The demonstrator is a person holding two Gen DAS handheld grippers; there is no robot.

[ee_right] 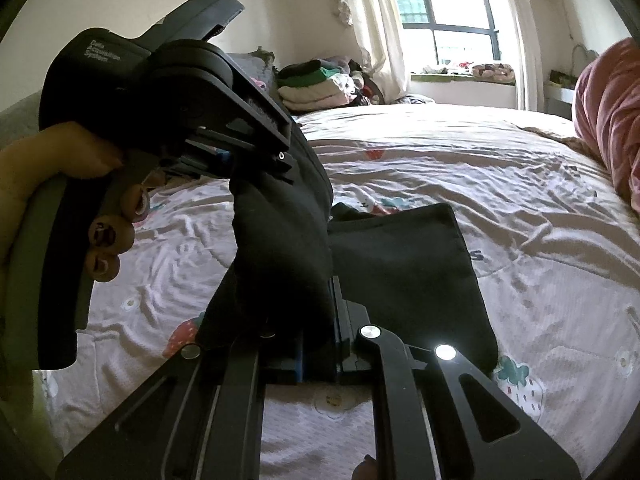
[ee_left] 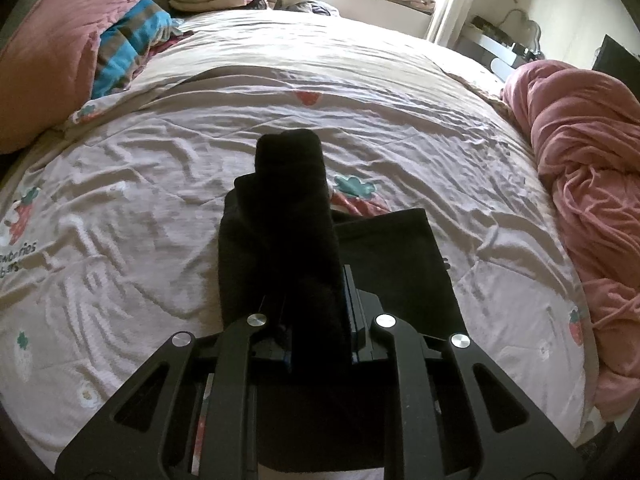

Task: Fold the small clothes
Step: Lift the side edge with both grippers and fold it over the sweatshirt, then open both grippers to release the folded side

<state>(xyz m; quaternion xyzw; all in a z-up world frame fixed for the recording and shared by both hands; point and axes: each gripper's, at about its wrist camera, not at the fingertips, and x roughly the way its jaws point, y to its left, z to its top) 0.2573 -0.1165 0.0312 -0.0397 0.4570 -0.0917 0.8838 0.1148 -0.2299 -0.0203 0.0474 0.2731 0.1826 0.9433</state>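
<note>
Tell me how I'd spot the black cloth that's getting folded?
Find the big bed with the strawberry-print sheet, between the pink pillow and the crumpled pink blanket. Near its front edge lies the black cloth, one end lifted by both hand-held grippers. It is the only black thing on the pale sheet.

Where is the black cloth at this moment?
The black cloth is at the middle of the bed, one part lifted and clamped by both the left gripper and the right gripper, the rest lying flat on the strawberry sheet.
</note>
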